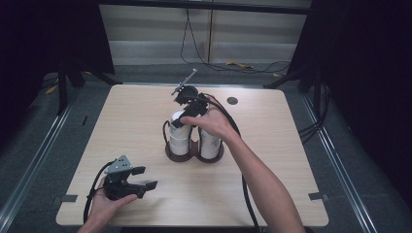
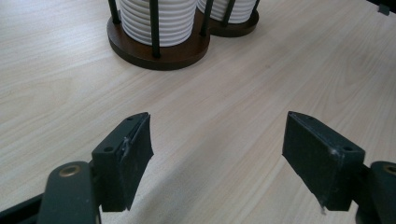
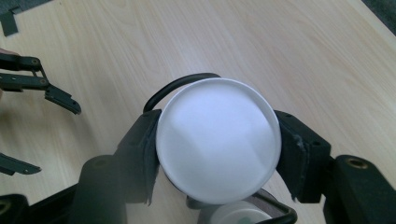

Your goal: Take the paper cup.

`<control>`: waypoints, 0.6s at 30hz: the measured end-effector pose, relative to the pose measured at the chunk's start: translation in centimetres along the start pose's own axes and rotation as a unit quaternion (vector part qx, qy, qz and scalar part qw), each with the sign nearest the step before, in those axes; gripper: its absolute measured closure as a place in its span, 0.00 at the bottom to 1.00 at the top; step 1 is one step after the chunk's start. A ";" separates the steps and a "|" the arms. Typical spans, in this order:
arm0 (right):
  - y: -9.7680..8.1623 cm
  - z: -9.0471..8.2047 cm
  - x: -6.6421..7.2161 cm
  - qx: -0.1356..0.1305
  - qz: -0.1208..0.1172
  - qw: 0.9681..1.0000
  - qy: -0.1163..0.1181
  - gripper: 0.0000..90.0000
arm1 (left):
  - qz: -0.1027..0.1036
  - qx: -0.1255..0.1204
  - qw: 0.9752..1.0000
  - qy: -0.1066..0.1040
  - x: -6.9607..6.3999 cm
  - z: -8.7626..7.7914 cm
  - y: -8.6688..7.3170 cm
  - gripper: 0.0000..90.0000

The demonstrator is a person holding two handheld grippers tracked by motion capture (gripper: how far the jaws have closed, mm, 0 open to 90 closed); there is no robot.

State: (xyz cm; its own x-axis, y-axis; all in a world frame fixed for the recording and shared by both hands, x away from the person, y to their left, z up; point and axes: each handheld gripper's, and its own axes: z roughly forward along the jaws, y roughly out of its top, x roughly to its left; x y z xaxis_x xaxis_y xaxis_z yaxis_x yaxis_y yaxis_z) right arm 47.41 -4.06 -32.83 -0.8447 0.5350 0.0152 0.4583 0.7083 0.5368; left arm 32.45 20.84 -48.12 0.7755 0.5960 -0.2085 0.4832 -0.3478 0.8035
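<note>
A: What is the right tool (image 3: 218,149) doing at the cup holder (image 1: 194,154)?

B: It is clamping its two black jaws on the top white cup (image 3: 218,145), one pad pressing on each side of the rim. That cup is sitting at the top of the stack in the holder's left bay, seen from the high view, with the tool coming at it from above.

A: So which step is this?

B: I am reading it as the start of pulling one cup off the stack. The grip looks made; the cup is not yet clear of the holder's dark upright rods (image 2: 154,28).

A: And the next move?

B: Probably a straight lift, keeping the cup in line with the rods so it is not snagging on them or dragging the cups below it upward.

A: The left tool (image 2: 217,161)?

B: It is resting low on the tabletop (image 1: 272,184) well in front of the holder, toward the person, jaws standing apart with nothing between them, aiming at the holder's brown base.

A: And the surroundings?

B: The tabletop is pale wood grain, bare around the holder. Beyond it, grey flooring, black cables (image 1: 214,63) and dark curtains are framing the space.
</note>
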 end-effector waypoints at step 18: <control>-0.9 -1.8 -0.4 -0.062 0.014 0.998 0.013 0.42 | -0.002 -0.003 1.000 0.002 0.0 0.0 0.0 0.27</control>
State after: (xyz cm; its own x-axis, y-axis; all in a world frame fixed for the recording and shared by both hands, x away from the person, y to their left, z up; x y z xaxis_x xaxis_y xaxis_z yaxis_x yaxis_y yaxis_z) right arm 46.84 -5.75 -31.83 -0.8391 0.5415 0.0523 0.4458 0.6294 0.6365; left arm 32.44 20.78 -48.14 0.7725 0.5996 -0.2091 0.4832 -0.3413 0.8062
